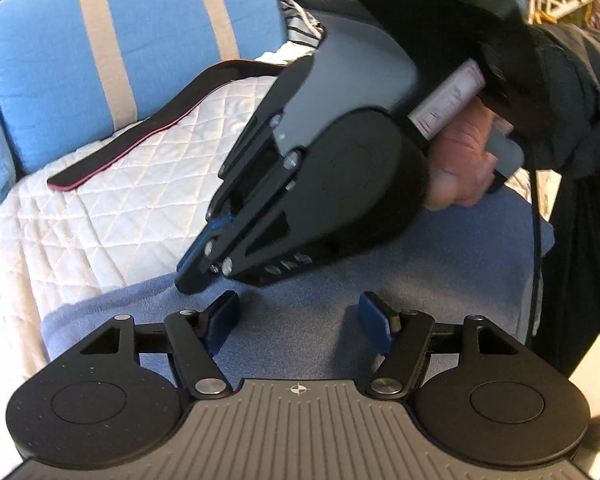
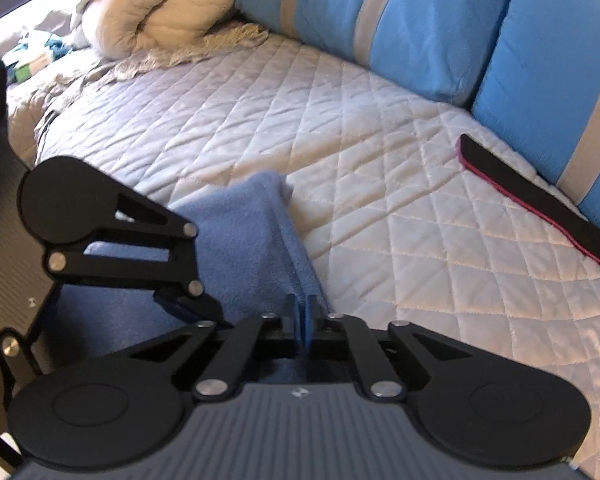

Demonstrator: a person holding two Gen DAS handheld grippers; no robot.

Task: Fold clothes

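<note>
Right gripper (image 2: 305, 320) is clamped tight on the folded edge of the blue fleece garment (image 2: 240, 224); pads are seen pinching the fold, which is drawn up into a ridge running away from the jaws toward the quilted bedcover (image 2: 284, 120). Left gripper (image 1: 300, 320) is held wide apart, nothing between the pads, poised just above the flat part of the fleece garment, right beside the right gripper's tip. The garment is spread at the near edge of the bed, long axis judged roughly across both grippers. Left hand is judged nearer the free cloth. A black insole (image 2: 540, 204) is lying well apart near the blue striped cushions (image 2: 420, 28); a rolled duvet (image 2: 152, 12) is farther back. Nothing is seen blocking the fold path.
</note>
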